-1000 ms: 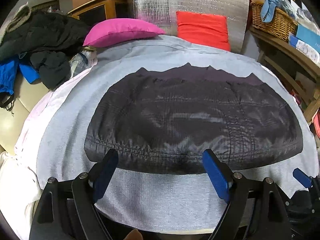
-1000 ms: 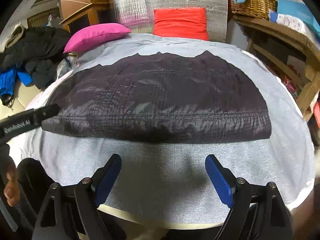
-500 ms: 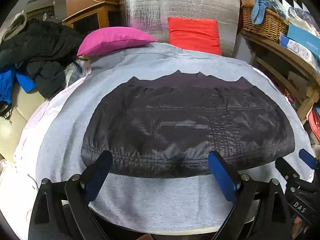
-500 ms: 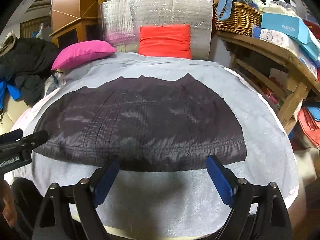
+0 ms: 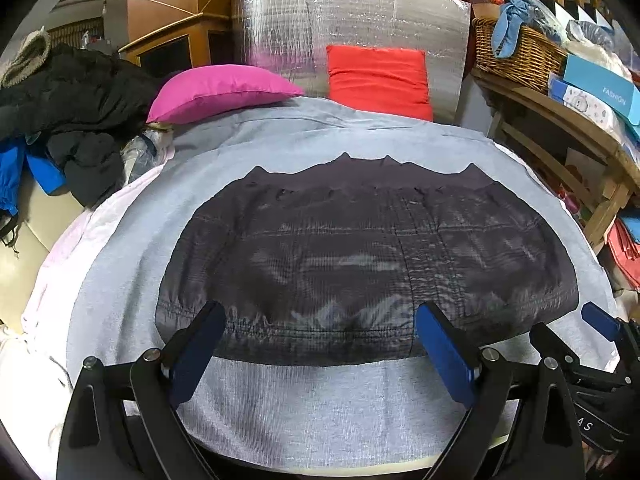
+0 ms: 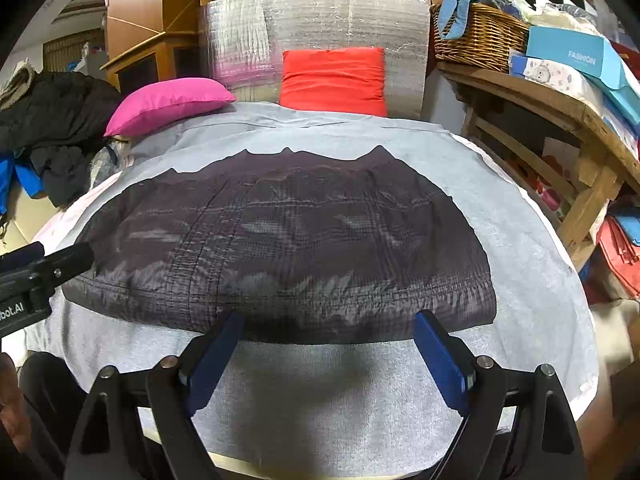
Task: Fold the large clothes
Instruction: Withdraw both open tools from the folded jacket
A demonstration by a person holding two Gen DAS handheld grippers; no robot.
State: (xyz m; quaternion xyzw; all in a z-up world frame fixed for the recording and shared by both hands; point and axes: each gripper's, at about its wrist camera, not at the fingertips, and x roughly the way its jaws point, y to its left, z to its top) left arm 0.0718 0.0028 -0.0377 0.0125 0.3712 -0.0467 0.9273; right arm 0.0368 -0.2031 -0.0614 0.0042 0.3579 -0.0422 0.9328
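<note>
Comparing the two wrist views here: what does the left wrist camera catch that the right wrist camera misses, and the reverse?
Only the left wrist view shows the right claw at its lower right edge. Only the right wrist view shows the left claw entering from the left, plus a bit of the person's hand. Both show the dark quilted garment flat on the grey sheet, the pink pillow and the red cushion.

Dark quilted jacket [image 5: 360,256], flat on grey sheet [image 5: 320,412]

Dark quilted jacket [image 5: 360,264] on grey sheet [image 5: 320,412]
</note>
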